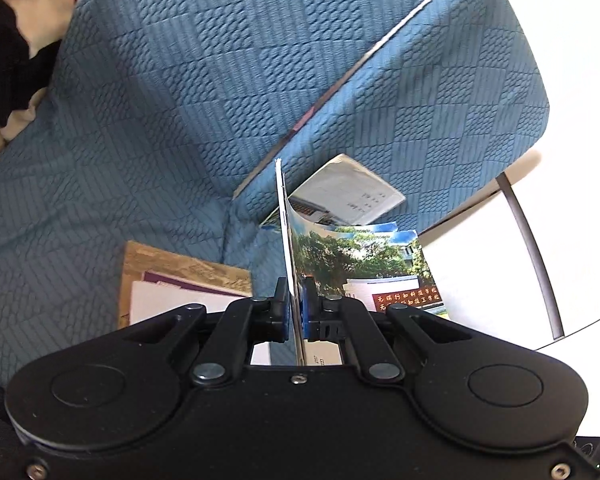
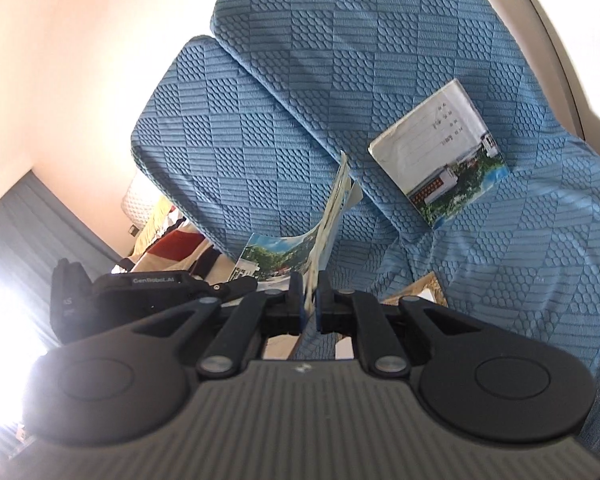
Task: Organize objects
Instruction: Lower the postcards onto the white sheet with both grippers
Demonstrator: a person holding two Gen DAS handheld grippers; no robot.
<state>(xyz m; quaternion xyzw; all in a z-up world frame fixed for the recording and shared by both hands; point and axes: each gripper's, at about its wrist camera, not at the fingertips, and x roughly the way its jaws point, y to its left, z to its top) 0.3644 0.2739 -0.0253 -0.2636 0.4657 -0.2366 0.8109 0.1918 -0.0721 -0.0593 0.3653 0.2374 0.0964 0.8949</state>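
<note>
Together, both tongs (image 1: 296, 312) (image 2: 310, 304) pinch one photo booklet (image 1: 360, 264) above the sofa (image 1: 160, 120).

A blue quilted sofa (image 1: 188, 92) fills the room's middle, with a seat, a backrest and an armrest (image 1: 440, 80). A pale wall (image 2: 68, 60) rises behind it. Strong light glares from a curtained window (image 2: 16, 240).

Right gripper (image 2: 309, 300) clamped on a curled photo booklet (image 2: 324, 216), held above the blue sofa (image 2: 340, 60). A second booklet (image 2: 440, 152) lies on the sofa, right of the gripper.
</note>
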